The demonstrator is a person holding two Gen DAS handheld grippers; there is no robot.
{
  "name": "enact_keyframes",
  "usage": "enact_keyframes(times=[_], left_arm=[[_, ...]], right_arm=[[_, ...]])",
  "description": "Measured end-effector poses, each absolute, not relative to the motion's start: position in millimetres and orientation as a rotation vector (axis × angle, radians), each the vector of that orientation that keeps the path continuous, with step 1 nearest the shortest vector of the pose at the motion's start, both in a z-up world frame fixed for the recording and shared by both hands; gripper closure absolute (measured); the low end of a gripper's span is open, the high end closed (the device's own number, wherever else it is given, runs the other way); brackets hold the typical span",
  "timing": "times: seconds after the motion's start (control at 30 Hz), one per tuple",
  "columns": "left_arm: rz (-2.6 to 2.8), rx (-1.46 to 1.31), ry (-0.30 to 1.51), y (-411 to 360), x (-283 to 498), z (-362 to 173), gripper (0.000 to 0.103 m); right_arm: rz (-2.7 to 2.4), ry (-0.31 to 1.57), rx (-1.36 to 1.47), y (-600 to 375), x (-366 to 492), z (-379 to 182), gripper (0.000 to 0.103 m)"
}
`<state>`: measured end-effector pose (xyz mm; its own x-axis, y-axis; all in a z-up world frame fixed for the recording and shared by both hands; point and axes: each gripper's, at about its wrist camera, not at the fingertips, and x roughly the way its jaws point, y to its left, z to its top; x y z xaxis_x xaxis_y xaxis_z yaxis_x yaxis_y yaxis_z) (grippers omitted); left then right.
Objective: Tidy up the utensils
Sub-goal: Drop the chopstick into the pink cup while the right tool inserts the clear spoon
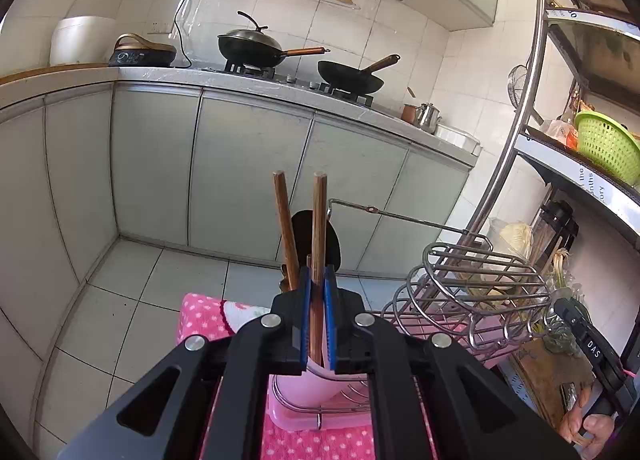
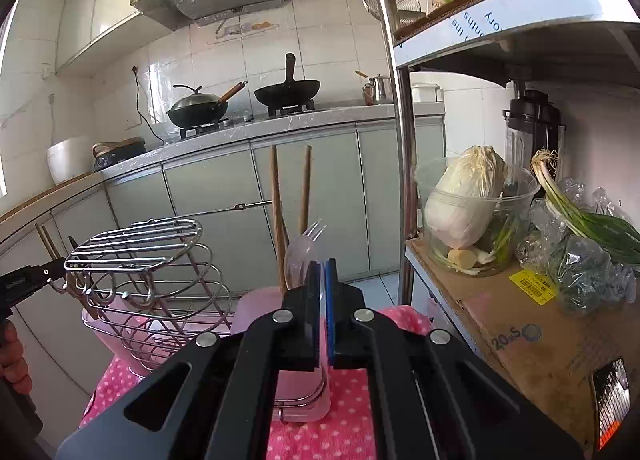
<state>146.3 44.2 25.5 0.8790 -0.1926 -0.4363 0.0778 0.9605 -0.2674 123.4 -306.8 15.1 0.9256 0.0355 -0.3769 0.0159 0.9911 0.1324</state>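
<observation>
Utensils mostly stand in the pink holder on my dotted cloth. My left gripper has its jaws pinching a wooden chopstick above the holder; my right gripper pinches a clear plastic fork. Farther off, the wire rack looks bare. I judge both pieces remain to drop in.

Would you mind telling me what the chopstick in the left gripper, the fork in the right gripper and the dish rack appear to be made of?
Chopstick: apparently wood, brown, matt, faintly grained. Fork: seemingly clear plastic, since the cabinet shows through it. Dish rack: shiny bent metal wire, probably steel.
</observation>
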Motion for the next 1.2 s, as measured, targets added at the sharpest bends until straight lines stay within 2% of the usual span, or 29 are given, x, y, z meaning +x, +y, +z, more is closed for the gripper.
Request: enact_keyframes(times=[0.37, 0.47, 0.6, 0.7, 1.03, 1.2], left_arm=[[-0.165, -0.287, 0.487, 41.7, 163.9, 23.6, 0.094], [-0.190, -0.297, 0.512, 41.0, 163.8, 19.8, 0.087], [-0.216, -0.266, 0.519, 34.9, 158.3, 21.1, 0.071], [-0.217, -0.241, 0.534, 29.4, 156.1, 20.7, 0.065], [-0.208, -0.327, 0.625, 38.8, 142.3, 9.1, 0.064], [-0.190, -0.317, 0.624, 38.2, 122.1, 8.8, 0.064]], right_arm=[[0.061, 0.434, 0.115, -300.3, 156.5, 11.6, 0.099], [0.097, 0.483, 0.127, -300.4, 158.5, 6.1, 0.093], [0.118, 0.516, 0.144, -300.2, 156.2, 0.8, 0.077], [0.123, 0.523, 0.158, -301.5, 151.9, -1.3, 0.073], [0.124, 0.560, 0.198, -304.8, 129.1, -6.9, 0.069], [0.171, 0.590, 0.237, -296.6, 112.8, -12.3, 0.058]])
